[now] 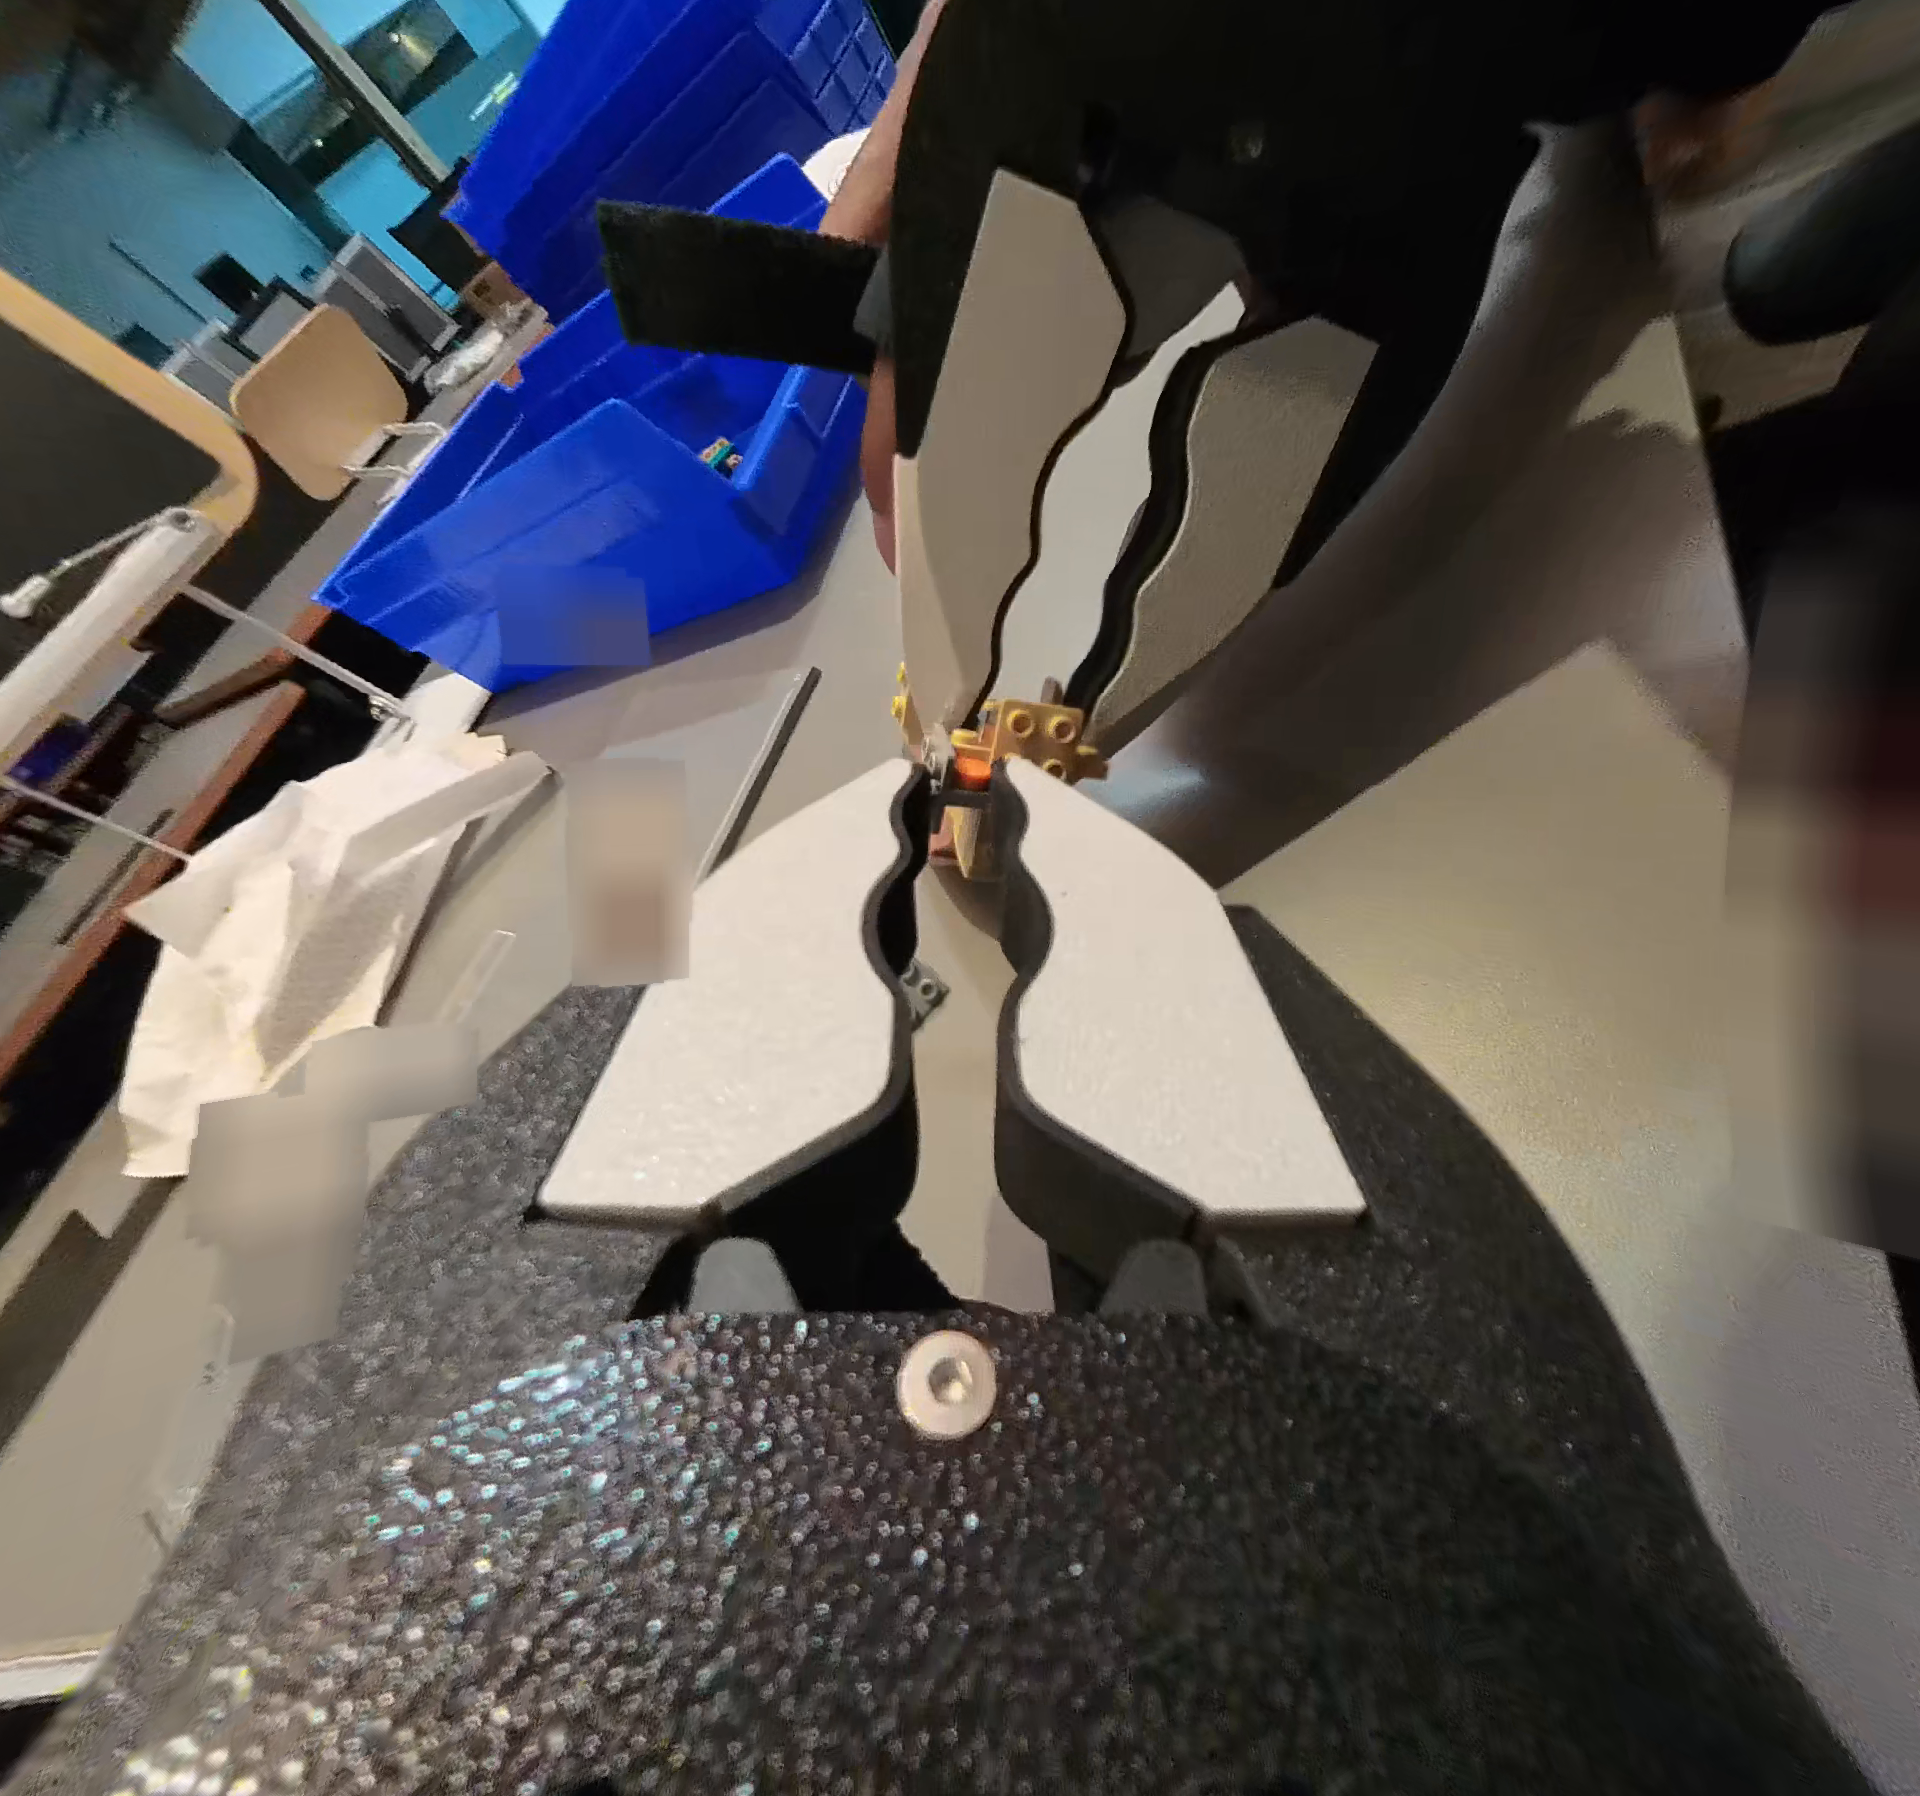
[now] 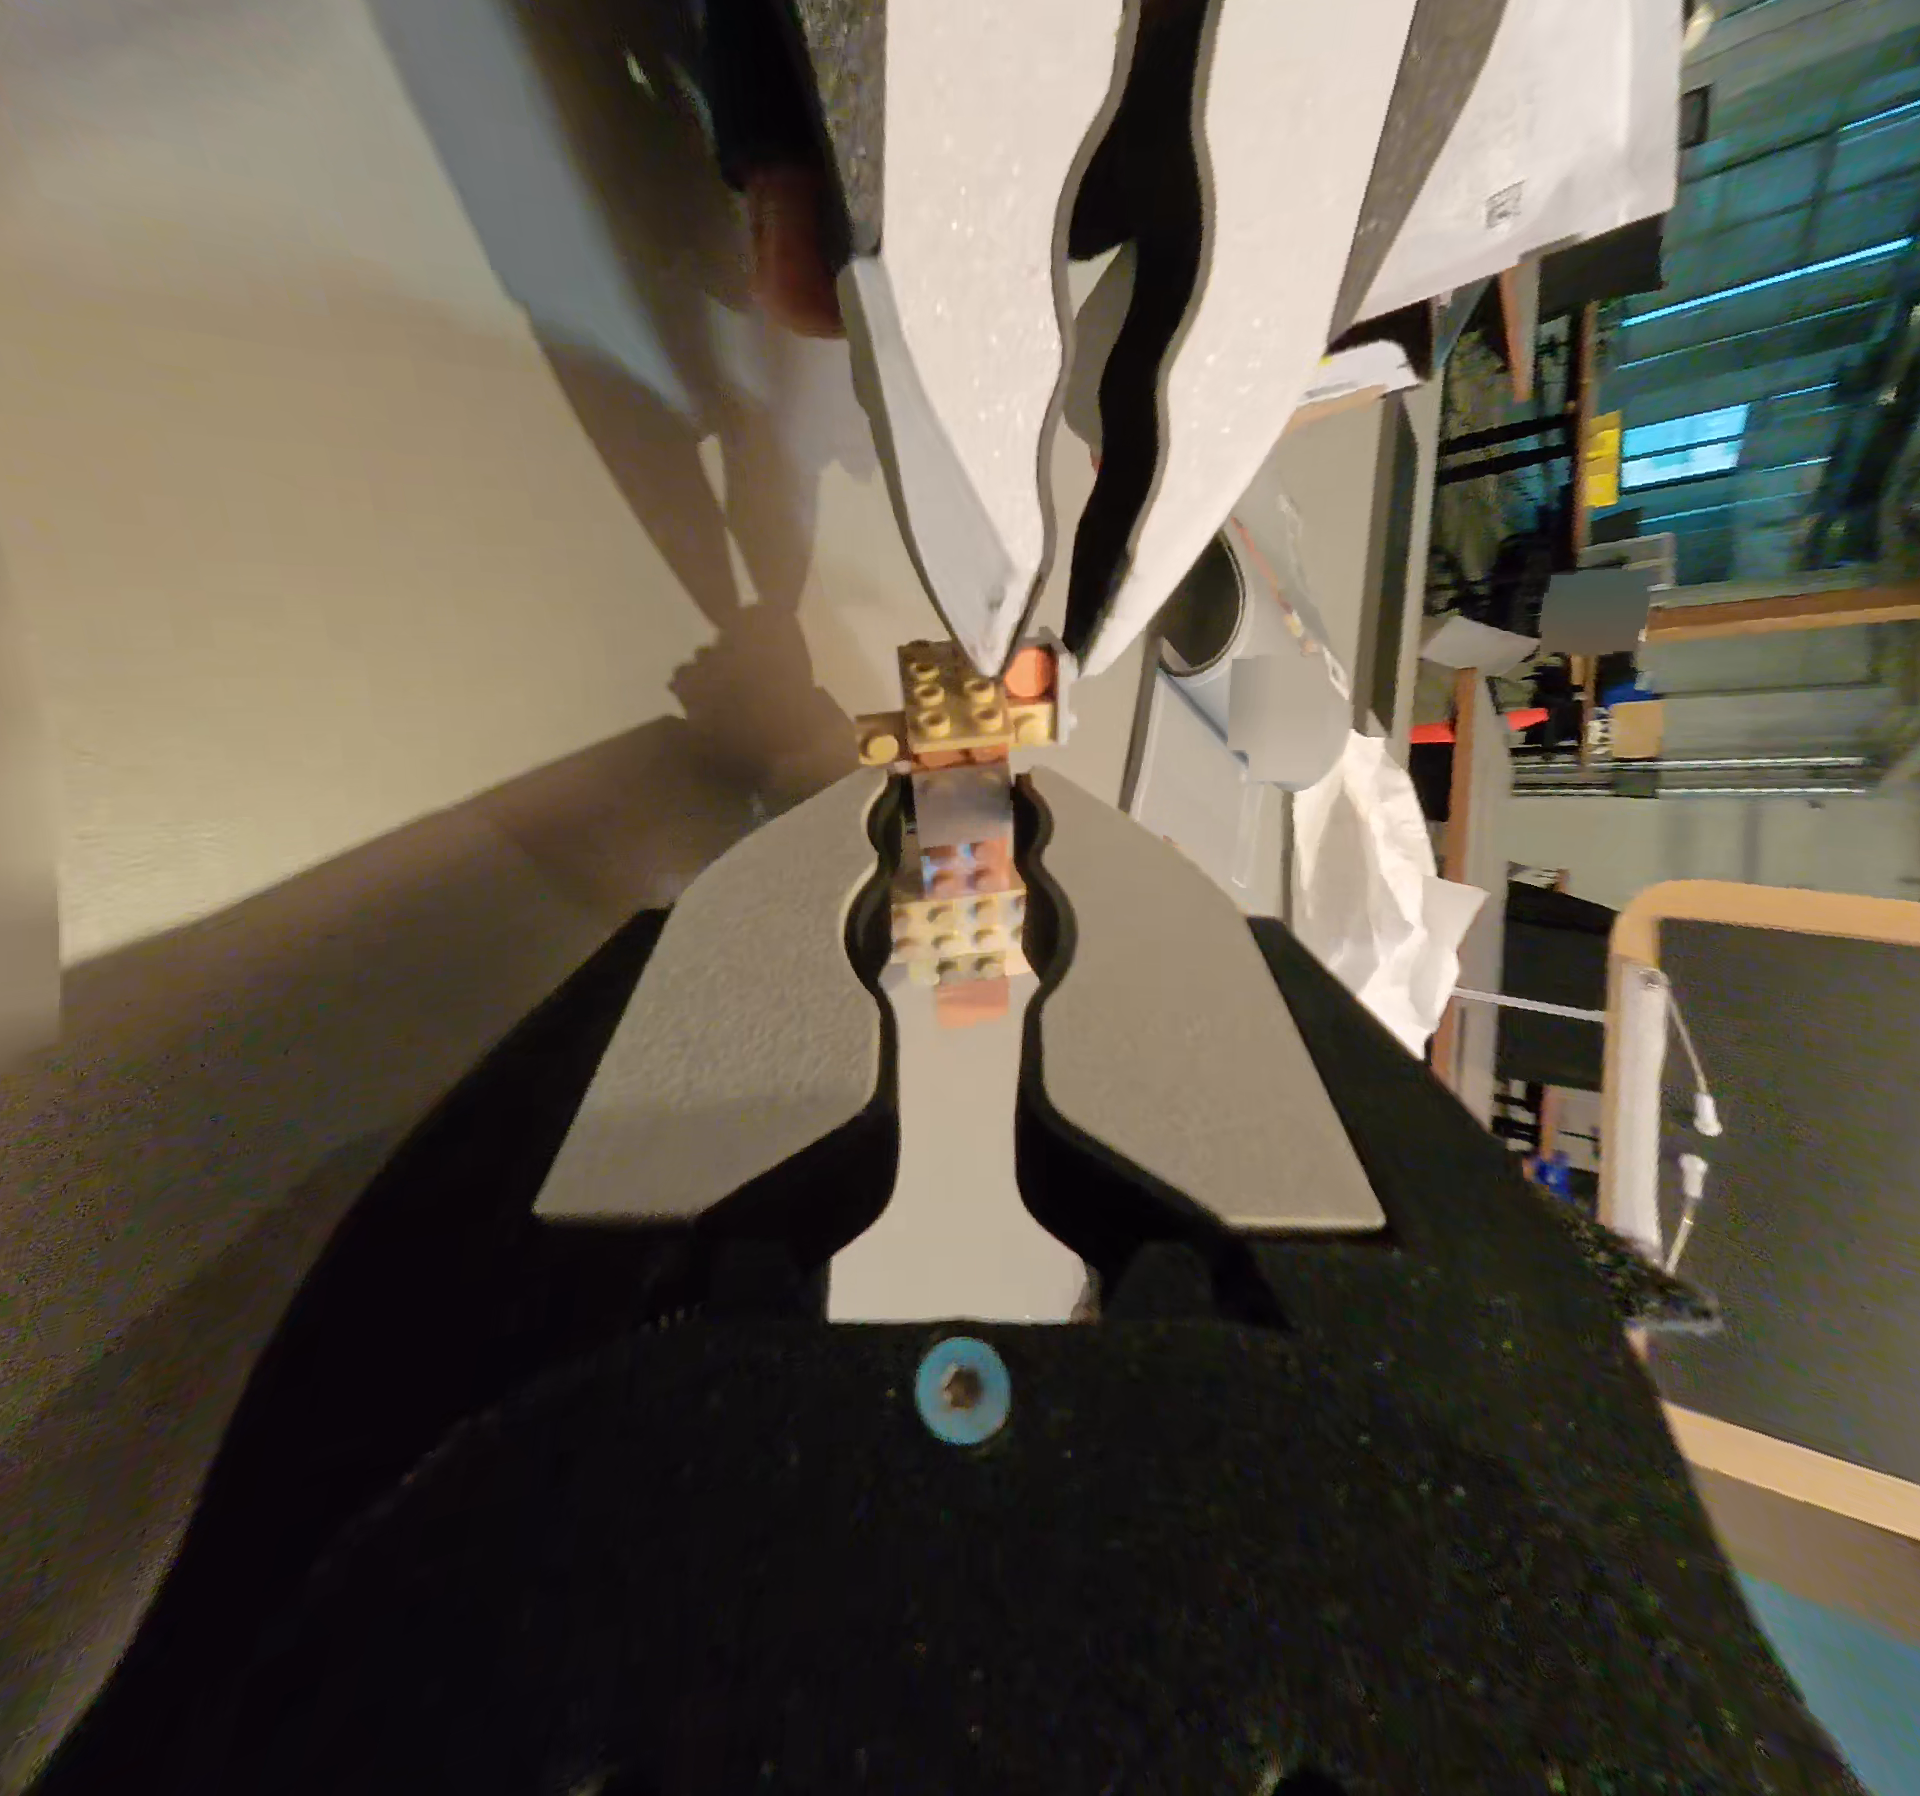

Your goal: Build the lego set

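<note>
We see two hand-held grippers meeting tip to tip over a pale grey desk (image 1: 1455, 915), both working on one small lego build.

In the left wrist view, the left hand-held gripper (image 1: 961, 796) fills the lower half of the frame, and its fingers are clenched on the near end of the lego assembly (image 1: 971, 801), where an orange piece shows between the tips. The right hand-held gripper (image 1: 1023, 702) comes down from the upper centre, its tips pinching the tan studded part of the same build. A small dark grey plate (image 1: 925, 988) lies on the desk, seen through the gap between the left fingers. At upper left stand blue storage bins (image 1: 623, 458), and a crumpled white paper towel (image 1: 281, 915) lies at mid-left.

In the right wrist view, the right hand-held gripper (image 2: 951, 790) rises from the bottom of the frame, clamped around the lego assembly (image 2: 956, 873), whose tan and brown studded body runs between its fingers. The left hand-held gripper (image 2: 1039, 660) reaches down from the top centre and grips the far end beside a round orange stud (image 2: 1031, 671). The white paper towel (image 2: 1371, 894) sits at the right.
</note>
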A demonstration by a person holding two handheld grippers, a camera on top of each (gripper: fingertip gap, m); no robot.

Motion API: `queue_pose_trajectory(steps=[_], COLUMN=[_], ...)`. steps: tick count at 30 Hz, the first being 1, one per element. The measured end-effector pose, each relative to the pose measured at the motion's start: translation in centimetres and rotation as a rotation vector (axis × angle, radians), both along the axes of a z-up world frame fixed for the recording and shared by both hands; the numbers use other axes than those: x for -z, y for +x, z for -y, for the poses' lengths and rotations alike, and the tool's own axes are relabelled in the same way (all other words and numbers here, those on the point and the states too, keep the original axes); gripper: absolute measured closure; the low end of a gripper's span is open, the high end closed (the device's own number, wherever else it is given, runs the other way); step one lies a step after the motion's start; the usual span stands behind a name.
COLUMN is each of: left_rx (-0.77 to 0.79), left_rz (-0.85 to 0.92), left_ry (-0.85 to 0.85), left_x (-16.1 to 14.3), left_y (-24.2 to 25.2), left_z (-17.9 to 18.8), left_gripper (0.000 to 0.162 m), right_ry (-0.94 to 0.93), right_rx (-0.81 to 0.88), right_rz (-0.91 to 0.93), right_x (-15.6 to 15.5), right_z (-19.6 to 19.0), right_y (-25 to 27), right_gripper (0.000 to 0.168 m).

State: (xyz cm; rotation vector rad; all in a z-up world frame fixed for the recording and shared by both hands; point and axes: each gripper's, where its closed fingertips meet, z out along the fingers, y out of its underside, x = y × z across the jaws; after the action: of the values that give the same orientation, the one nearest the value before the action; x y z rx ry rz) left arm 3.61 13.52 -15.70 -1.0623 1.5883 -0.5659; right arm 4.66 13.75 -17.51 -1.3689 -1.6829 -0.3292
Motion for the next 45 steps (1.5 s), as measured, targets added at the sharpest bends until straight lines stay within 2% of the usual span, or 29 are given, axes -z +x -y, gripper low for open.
queue_pose_trajectory(steps=[14,23,39,45], left_rx=[0.020,0.027,-0.006,-0.017], left_rz=[-0.021,-0.019,-0.065,-0.096], left_ry=[0.132,0.199,0.158,0.136], left_x=[1.2,1.1,1.7,2.2], left_y=[1.2,1.2,0.9,1.0], left_z=[0.8,1.2,2.0,2.5], left_gripper=[0.152,0.152,0.152,0.152], right_ry=[0.054,-0.004,-0.071,-0.098], right_rx=[0.060,0.108,0.157,0.116], right_rz=[0.006,0.002,-0.085,-0.123], right_x=[0.6,2.2,2.5,2.0], right_z=[0.7,1.5,2.3,2.9], right_y=[0.9,1.2,1.9,2.8], right_gripper=[0.148,0.136,0.131,0.131])
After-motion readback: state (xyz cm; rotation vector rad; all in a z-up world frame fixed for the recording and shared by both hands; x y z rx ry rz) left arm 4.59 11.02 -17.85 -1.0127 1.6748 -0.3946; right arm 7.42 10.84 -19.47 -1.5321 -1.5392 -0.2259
